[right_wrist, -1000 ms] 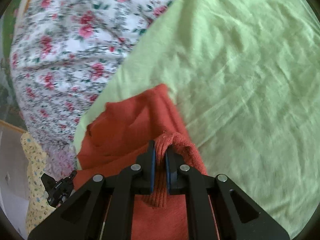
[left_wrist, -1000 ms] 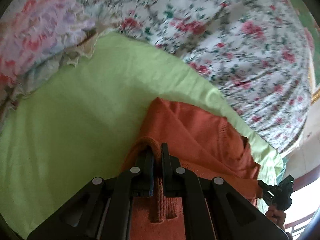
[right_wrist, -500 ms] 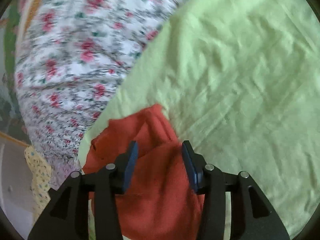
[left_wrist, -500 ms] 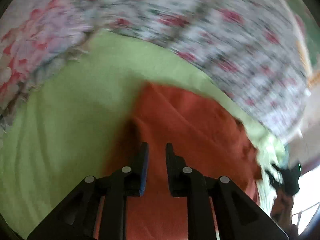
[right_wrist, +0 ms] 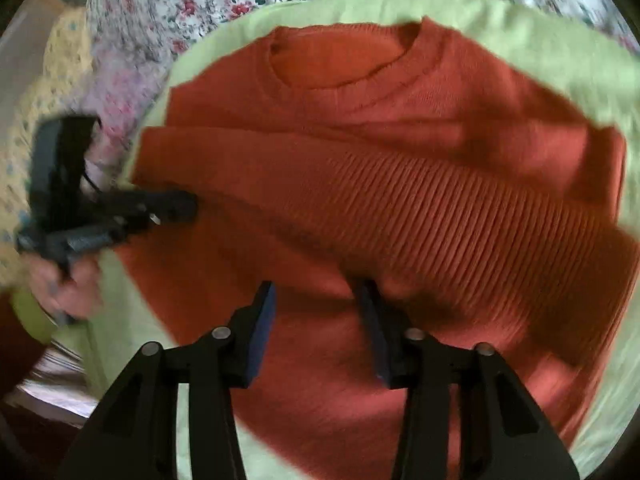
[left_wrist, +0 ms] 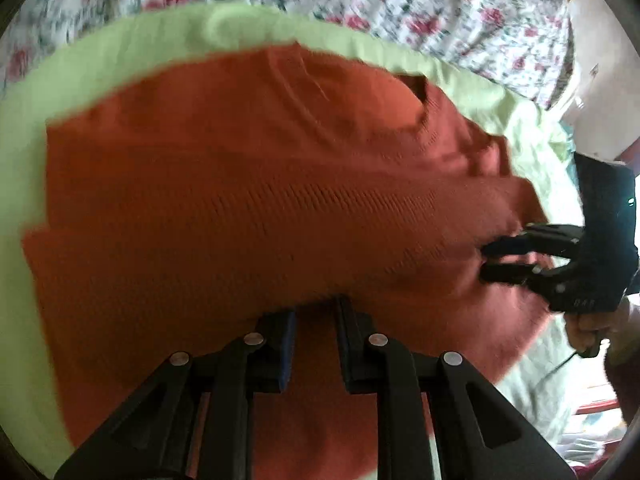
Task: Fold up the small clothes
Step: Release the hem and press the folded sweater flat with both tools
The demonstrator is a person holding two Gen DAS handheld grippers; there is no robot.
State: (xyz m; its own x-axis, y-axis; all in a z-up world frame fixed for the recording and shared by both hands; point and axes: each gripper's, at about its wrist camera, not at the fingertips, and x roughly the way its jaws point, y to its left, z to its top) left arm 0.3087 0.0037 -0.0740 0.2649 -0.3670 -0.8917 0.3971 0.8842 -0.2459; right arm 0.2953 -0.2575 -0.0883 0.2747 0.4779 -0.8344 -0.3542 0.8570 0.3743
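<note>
The orange sweater (right_wrist: 400,184) lies flat on the green sheet (right_wrist: 540,28), collar at the far end, with its ribbed hem band folded up across the chest below the collar. The flowered bedspread (right_wrist: 192,0) lies beyond the sheet.

Left gripper (left_wrist: 316,316): jaws spread, nothing between them, poised over the near part of the sweater. Right gripper (right_wrist: 316,300): jaws spread wide, likewise empty, over the near fold.

Judgement: the bottom-to-top fold appears laid and let go. The next move calls for gripping one side edge of the sweater and carrying it across, keeping the ribbed band from slipping.

Writing: small marks on the right gripper's body in the left view, blurred, not legible.
</note>
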